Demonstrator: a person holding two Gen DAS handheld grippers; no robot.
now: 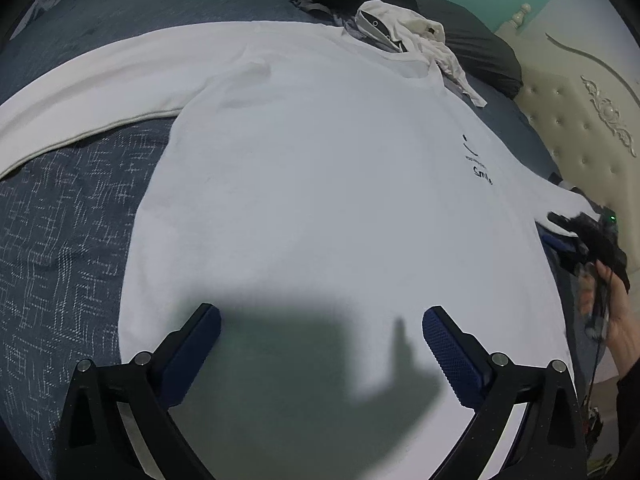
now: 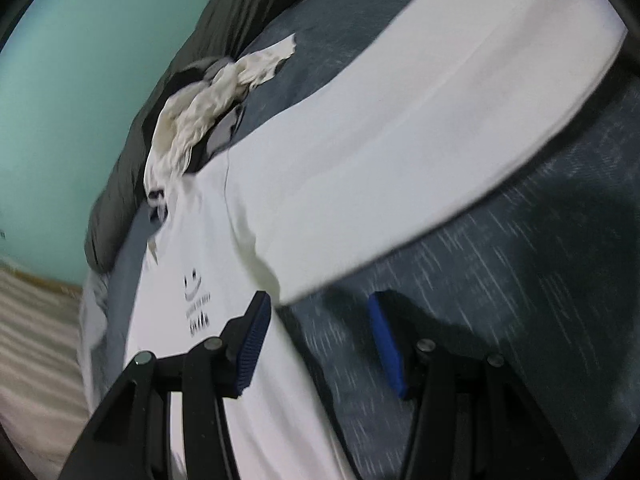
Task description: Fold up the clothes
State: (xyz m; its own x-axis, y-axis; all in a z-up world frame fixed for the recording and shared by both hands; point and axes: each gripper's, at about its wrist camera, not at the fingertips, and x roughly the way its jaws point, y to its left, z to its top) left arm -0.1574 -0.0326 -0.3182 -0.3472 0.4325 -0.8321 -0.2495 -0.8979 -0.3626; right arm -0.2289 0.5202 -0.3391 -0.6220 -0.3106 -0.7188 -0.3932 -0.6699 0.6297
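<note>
Two spread, empty grippers, left gripper (image 1: 321, 322) and right gripper (image 2: 318, 312), above soft, light white shirt (image 1: 320, 168), best pinched at sleeve (image 2: 400, 160) edge.

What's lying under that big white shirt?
The white shirt lies spread on a dark blue patterned bedcover, which shows all around it. Whatever sits beneath the shirt's middle is covered, so it cannot be seen.

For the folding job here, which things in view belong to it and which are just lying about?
Belongs to the job:
white long-sleeved shirt, spread flat
left gripper, open above it
right gripper, open at its edge

Lying about:
crumpled cream garment
dark duvet
blue patterned bedspread
tufted headboard
</note>
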